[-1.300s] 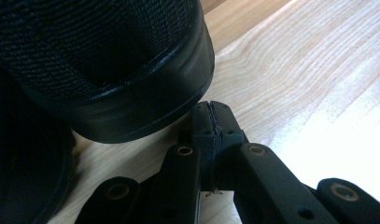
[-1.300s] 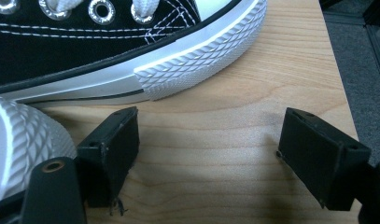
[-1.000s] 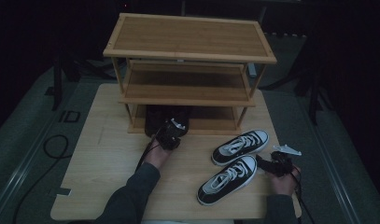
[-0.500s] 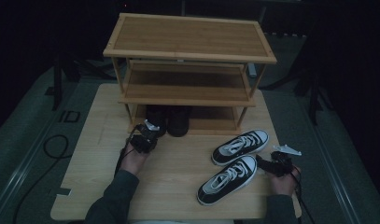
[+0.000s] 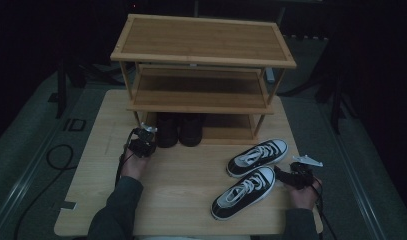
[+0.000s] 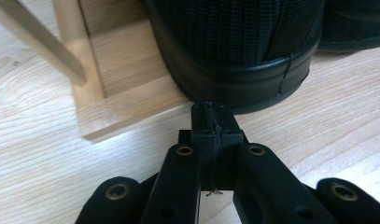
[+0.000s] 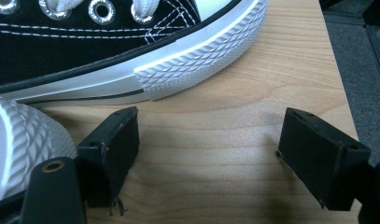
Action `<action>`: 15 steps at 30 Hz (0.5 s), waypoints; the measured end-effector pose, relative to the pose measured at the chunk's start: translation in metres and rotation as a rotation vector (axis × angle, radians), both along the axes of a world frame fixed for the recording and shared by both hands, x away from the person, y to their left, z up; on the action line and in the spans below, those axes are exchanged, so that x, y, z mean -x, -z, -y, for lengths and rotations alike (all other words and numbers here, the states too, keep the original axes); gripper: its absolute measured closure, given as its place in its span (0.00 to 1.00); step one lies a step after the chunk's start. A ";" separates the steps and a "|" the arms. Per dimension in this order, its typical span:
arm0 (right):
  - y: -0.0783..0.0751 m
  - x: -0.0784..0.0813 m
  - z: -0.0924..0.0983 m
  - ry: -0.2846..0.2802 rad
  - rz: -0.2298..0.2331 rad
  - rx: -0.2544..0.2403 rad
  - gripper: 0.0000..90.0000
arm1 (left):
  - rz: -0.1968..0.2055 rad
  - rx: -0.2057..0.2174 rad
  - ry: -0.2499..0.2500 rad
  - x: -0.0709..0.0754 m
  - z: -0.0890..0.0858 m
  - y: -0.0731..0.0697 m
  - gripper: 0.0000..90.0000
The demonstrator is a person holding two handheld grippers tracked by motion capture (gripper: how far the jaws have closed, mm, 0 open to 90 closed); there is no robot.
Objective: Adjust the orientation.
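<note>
Pale wood-grain table point(image 5: 181, 175) carries a slatted bamboo shoe rack point(image 5: 203, 55) at its far edge. Left gripper point(image 6: 211, 116), jaws pressed together and empty, sits just before a smooth black shoe point(image 6: 234, 51) on the rack's bottom shelf. Right gripper point(image 7: 208, 140), jaws wide apart and empty, rests beside canvas sneakers point(image 7: 108, 51) with ribbed white rubber toes, near the table's right edge.

I see the rack point(image 5: 203, 65) at the table's point(image 5: 181, 200) far edge, two dark shoes point(image 5: 180, 129) on its bottom shelf, two sneakers point(image 5: 251, 175) toward the near right corner.
</note>
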State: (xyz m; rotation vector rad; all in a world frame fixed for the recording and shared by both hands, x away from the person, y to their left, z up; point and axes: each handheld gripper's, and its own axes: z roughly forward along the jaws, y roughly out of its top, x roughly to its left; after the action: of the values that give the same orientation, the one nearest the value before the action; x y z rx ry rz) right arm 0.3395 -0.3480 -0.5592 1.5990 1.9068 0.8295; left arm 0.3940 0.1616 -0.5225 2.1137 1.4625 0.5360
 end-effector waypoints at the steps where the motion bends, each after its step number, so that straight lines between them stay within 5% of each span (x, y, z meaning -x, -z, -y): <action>1: 0.000 0.000 0.000 0.000 0.000 0.000 0.22 | 0.000 -0.006 -0.002 -0.001 0.002 0.000 1.00; 15: 0.000 0.000 0.000 0.000 0.000 0.000 0.22 | 0.018 0.016 0.005 0.002 0.012 -0.002 0.99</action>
State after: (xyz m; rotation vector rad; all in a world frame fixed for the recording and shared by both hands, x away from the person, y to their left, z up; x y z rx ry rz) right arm 0.3395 -0.3481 -0.5593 1.5982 1.9070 0.8297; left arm 0.3919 0.1494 -0.5207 2.0942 1.4463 0.5384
